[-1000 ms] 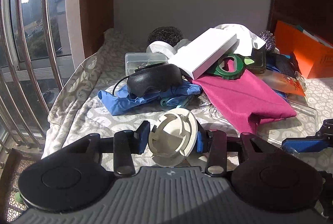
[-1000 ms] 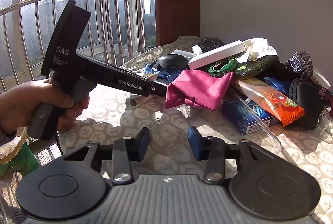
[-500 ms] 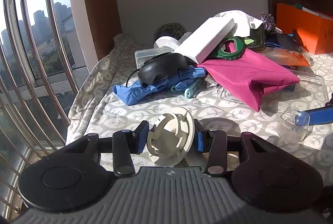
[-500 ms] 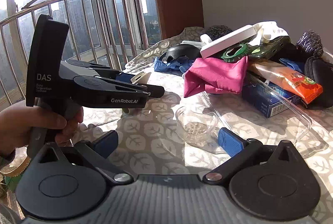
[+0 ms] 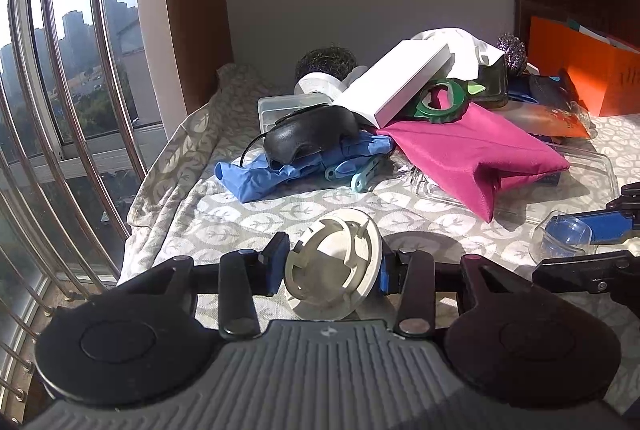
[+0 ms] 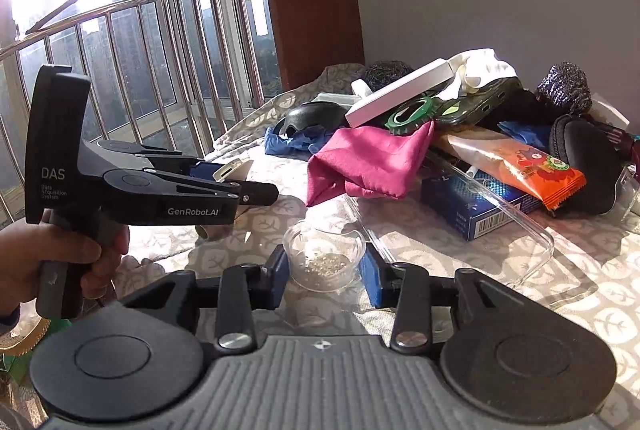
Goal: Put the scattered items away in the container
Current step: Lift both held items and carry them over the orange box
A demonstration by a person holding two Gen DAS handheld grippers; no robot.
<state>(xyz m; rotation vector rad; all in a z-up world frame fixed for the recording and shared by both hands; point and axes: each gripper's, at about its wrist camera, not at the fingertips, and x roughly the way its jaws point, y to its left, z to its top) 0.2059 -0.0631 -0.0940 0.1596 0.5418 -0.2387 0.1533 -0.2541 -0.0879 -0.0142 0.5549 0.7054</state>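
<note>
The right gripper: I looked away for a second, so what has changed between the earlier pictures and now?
The right gripper opened wide half a second ago, and its fingers have now narrowed around the small clear cup; I cannot tell whether the pads touch it yet. The left gripper stays clamped on the white round plastic part. The pile, with the magenta cloth, lies as before.
</note>
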